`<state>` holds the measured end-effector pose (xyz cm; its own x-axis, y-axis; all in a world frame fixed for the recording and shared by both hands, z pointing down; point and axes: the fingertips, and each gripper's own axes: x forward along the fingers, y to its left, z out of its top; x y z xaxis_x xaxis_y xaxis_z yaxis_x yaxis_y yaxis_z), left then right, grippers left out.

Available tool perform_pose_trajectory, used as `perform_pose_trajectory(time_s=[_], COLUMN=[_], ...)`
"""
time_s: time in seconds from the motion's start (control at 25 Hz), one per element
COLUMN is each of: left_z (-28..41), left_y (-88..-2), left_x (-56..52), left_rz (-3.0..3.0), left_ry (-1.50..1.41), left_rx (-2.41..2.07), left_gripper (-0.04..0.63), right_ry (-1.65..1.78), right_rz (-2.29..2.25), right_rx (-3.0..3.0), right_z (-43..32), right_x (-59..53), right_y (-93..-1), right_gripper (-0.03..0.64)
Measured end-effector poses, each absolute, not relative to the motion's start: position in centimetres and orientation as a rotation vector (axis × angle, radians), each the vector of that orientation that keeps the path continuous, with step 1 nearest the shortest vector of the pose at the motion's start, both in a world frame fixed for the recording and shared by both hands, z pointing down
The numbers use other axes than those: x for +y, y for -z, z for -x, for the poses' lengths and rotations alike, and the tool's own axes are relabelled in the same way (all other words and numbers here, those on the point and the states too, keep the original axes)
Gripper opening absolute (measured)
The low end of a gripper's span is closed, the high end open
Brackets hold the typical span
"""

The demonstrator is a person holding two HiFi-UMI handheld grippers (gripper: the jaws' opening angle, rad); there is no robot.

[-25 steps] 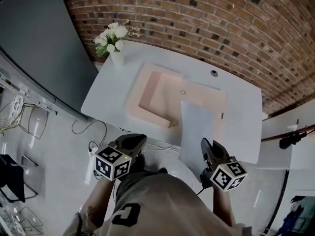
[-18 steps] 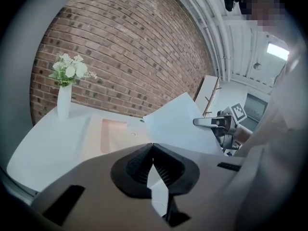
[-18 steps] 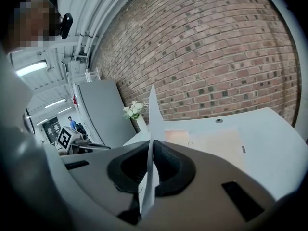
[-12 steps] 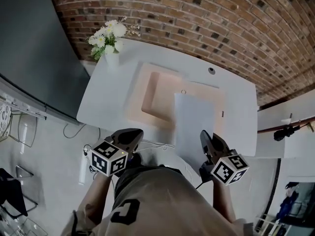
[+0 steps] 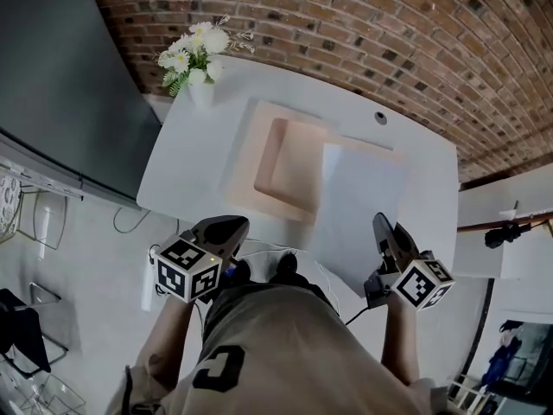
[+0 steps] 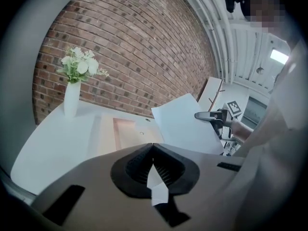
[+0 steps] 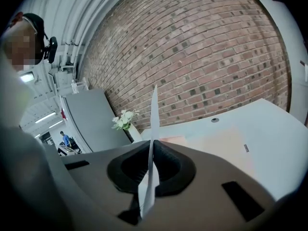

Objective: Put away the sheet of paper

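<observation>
The white sheet of paper (image 5: 363, 206) is held up at a slant over the right part of the white table (image 5: 186, 158), with its near edge past the table's front. My right gripper (image 5: 381, 225) is shut on the sheet's near right corner. In the right gripper view the sheet (image 7: 154, 114) runs edge-on through the right gripper (image 7: 152, 146). My left gripper (image 5: 232, 226) hangs shut in front of the table's edge, apart from the sheet. In the left gripper view, a small white sliver shows between the left gripper's (image 6: 153, 150) closed jaws; beyond are the sheet (image 6: 180, 124) and right gripper (image 6: 206, 115).
A shallow pink tray (image 5: 249, 145) lies in the middle of the table, partly under the sheet. A white vase of flowers (image 5: 197, 63) stands at the far left corner. A brick wall runs behind, a dark grey panel stands to the left, and a round hole (image 5: 380, 118) marks the tabletop.
The right gripper has moved to the right with the sheet, which now stands further right and higher over the tray. The left gripper has hardly moved.
</observation>
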<state>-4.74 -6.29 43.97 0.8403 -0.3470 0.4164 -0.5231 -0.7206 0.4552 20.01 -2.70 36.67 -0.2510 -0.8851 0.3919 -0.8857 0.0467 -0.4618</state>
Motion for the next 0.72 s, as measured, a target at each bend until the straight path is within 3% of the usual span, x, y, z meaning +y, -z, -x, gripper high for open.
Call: perform_pose_trajectory(time_s=[0.72], left_z=[-1.7], left_y=[-43.3], left_x=[-7.2], left_rz=[-2.388], left_ry=[-0.493], left_rx=[-0.779], left_gripper=[0.015], right_ry=[-1.392], right_rz=[-1.944], right_rx=[-2.346], right_z=[-30.8], right_x=[-7.1], right_y=[-39.6], right_gripper=[0.025])
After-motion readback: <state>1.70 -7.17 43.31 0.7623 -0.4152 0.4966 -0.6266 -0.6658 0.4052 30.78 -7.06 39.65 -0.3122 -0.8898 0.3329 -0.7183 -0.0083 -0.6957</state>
